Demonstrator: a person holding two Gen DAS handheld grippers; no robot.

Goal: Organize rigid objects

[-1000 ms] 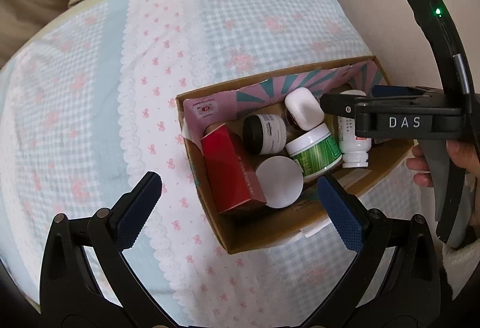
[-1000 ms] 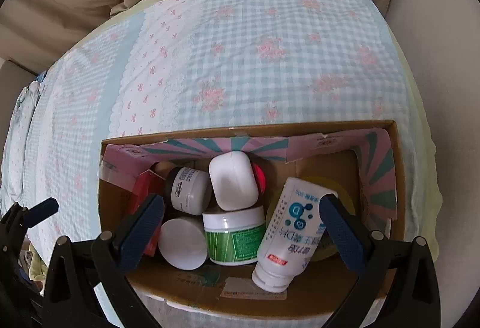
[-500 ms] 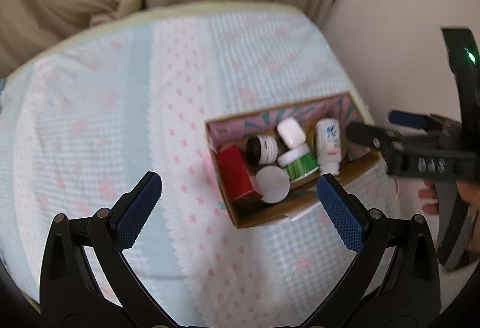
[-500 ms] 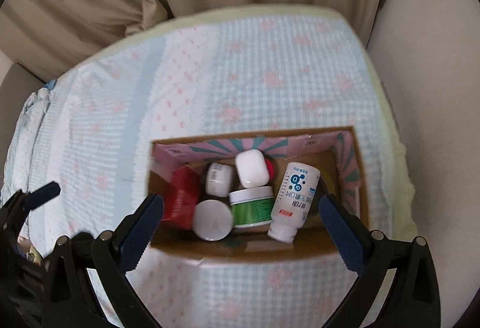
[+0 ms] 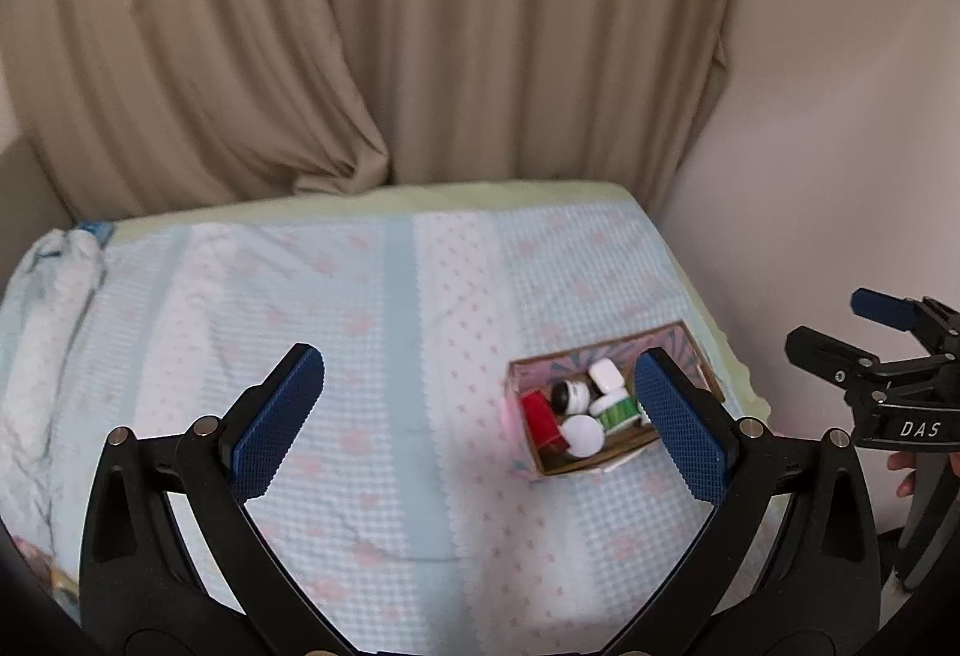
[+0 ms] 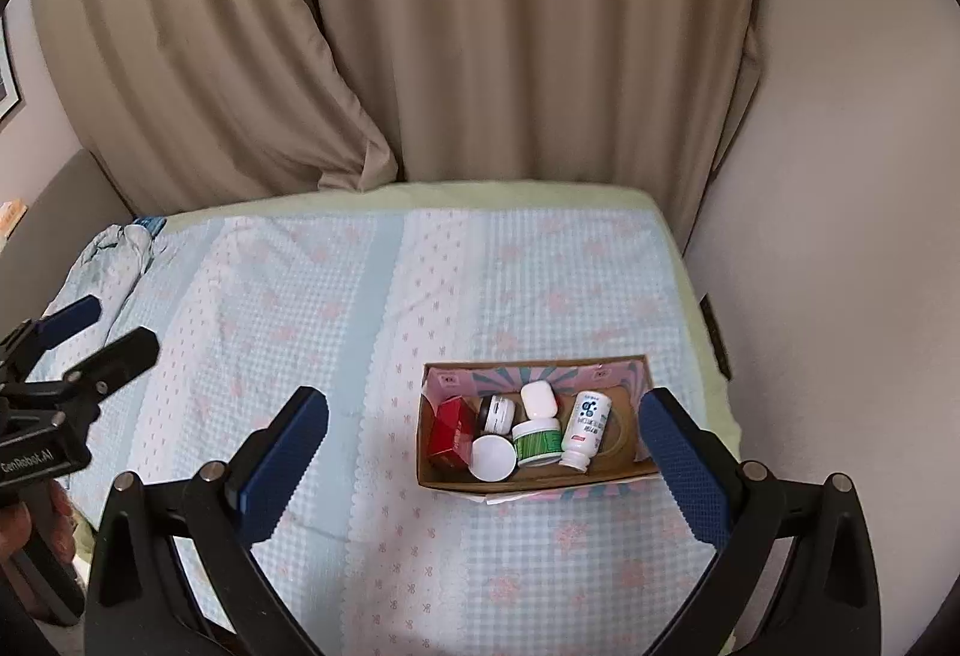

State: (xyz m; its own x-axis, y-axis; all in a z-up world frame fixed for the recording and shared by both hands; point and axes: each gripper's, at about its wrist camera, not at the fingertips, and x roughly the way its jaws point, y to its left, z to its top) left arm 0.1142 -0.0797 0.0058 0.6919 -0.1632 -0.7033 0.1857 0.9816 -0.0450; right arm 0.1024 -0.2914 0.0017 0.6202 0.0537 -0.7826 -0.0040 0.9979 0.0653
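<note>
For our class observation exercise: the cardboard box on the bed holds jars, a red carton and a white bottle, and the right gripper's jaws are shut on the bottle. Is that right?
Not quite. The white bottle lies inside the cardboard box, untouched. The right wrist view shows the right gripper held back with its jaws wide open and empty. The jars and red carton are in the box as stated.

left black two-finger gripper with blue pads (image 5: 478,419): I hold it spread wide, nothing gripped | right black blue-padded gripper (image 6: 483,461): likewise agape, nothing gripped

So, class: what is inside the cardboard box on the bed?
The cardboard box holds a red carton, black-lidded jar, white-capped tub, green-labelled jar, white case and bottle; anything underneath is hidden.
</note>
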